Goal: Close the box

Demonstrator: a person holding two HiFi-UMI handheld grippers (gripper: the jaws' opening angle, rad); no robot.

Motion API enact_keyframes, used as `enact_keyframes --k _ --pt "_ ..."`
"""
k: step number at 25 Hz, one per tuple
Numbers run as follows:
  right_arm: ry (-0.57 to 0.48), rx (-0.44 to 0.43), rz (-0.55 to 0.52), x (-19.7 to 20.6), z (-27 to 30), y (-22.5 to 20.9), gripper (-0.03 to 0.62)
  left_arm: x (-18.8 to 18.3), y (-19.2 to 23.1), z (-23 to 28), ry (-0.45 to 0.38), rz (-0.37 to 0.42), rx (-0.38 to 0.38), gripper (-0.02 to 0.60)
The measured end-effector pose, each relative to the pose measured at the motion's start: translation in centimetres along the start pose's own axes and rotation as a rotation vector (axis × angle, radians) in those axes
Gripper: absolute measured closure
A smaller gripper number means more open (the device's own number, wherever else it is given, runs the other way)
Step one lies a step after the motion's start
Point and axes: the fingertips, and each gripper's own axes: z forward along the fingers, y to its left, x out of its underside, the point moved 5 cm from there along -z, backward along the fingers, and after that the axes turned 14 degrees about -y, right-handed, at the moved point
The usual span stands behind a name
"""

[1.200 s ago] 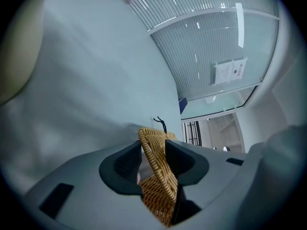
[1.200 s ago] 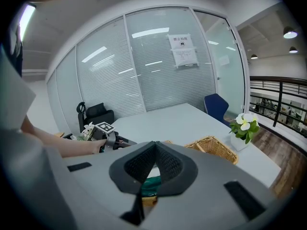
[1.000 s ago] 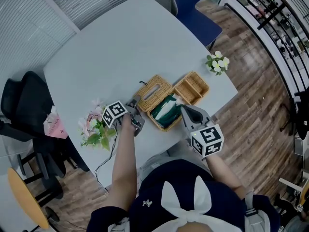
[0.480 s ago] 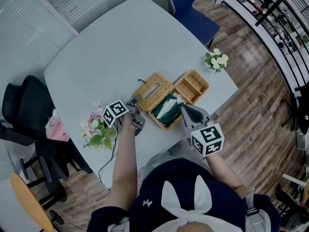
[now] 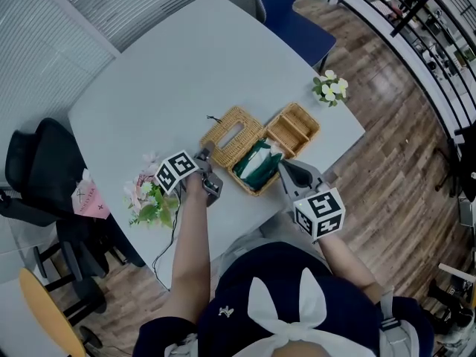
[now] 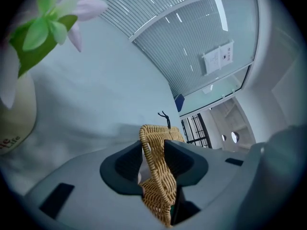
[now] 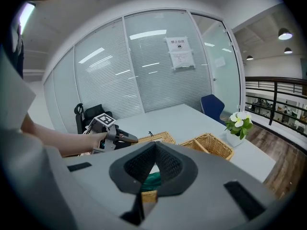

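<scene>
Jaws of left gripper astride lid

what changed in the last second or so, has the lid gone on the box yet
The left gripper has rolled a little with the wicker lid between its jaws, which have just been closing on it; a potted flower has come into the left gripper view. The lid is not yet on the box. The right gripper stayed at the open box's near side.
</scene>
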Motion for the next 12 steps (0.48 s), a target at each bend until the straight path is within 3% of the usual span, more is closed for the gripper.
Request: enact_keyframes --k 12 --pt "-0.020 0.006 -0.003 -0.8 -1.5 0.6 0.589 -1.0 -1.6 -1.2 -0.036 0.093 -0.013 0.453"
